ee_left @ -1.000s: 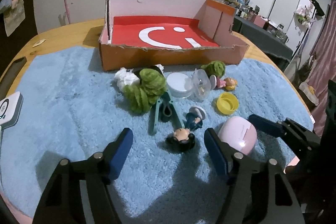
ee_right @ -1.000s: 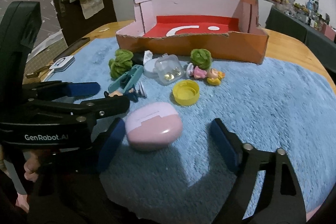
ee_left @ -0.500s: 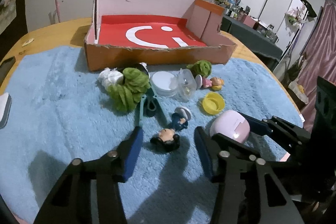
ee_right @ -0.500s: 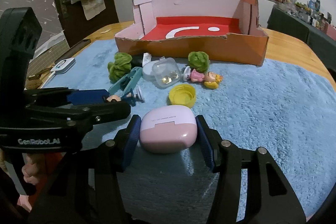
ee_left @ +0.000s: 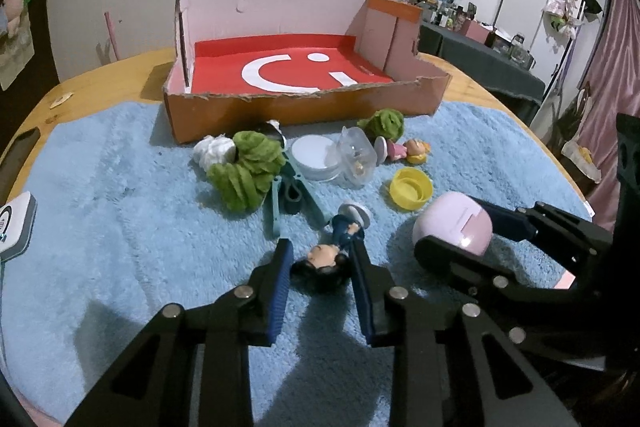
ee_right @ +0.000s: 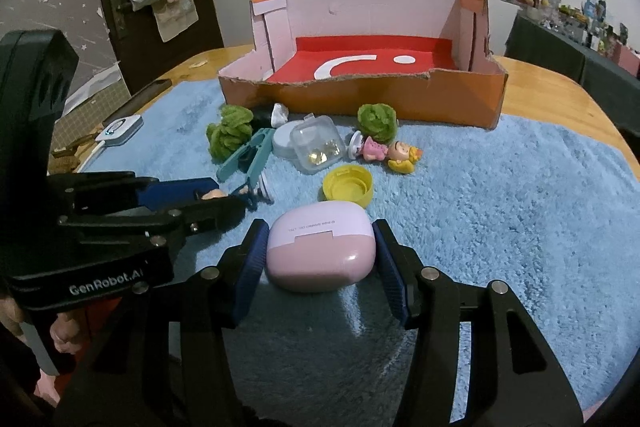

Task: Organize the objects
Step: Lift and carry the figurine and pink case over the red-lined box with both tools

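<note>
While the left gripper (ee_left: 320,259) has its jaws drawn narrow around the black-haired head of a small doll figure (ee_left: 334,247) lying on the fluffy blue mat (ee_left: 120,227), the blue ribbed pads (ee_left: 282,279) sit close at either side of the head; whether both press on it cannot be told from this angle. To its right, the right gripper (ee_right: 320,255) clamps a rounded two-tone pink case (ee_right: 320,251), one pad against each smooth, glossy end, the case resting on the mat.

Seen from the left wrist, the case shows only as a pink dome (ee_left: 454,223) behind the other tool's black finger, and a crumpled white wad (ee_left: 214,151) lies beside the green woolly bundles (ee_left: 248,171). Only the right wrist view shows a person's fingers (ee_right: 60,337) under the left tool's body, and the gold bits inside the clear plastic box (ee_right: 318,145).

Between the tools and the open cardboard box (ee_left: 304,115), which has torn orange walls and a red floor with a white smile mark, the mat carries a teal clip (ee_left: 296,195), a white round tin (ee_left: 316,159), a yellow bottle cap (ee_left: 410,189), another green woolly ball (ee_left: 382,123) and a pink-dressed doll (ee_left: 404,151) on its side. Under the mat, the wooden desk (ee_left: 100,75) shows at the edges.
</note>
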Demonstrator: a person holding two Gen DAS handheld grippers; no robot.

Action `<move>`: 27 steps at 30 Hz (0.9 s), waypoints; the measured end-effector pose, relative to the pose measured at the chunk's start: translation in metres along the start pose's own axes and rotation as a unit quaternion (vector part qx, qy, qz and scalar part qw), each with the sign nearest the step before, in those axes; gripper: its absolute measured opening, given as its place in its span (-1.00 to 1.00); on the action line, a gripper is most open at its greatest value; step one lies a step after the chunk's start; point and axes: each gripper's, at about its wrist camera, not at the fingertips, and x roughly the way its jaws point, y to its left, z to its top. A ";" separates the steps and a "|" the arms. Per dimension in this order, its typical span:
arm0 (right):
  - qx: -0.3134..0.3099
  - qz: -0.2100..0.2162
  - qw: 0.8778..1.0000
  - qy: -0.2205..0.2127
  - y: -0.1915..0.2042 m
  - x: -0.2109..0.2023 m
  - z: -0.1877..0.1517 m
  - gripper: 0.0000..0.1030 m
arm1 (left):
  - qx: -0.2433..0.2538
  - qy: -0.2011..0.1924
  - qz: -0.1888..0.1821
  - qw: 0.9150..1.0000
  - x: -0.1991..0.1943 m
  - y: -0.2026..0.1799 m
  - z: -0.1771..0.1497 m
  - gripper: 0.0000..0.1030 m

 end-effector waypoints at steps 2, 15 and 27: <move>0.001 0.000 1.000 -0.004 0.000 -0.003 0.002 -0.01 | 0.000 -0.003 0.002 1.000 -0.002 0.001 0.001 -0.41; 0.005 -0.001 1.000 -0.023 0.000 -0.011 0.021 -0.01 | 0.003 -0.031 -0.001 1.000 -0.019 0.002 0.012 -0.42; 0.007 -0.001 0.999 -0.033 0.000 -0.015 0.031 -0.01 | 0.003 -0.042 -0.010 0.999 -0.029 0.001 0.019 -0.42</move>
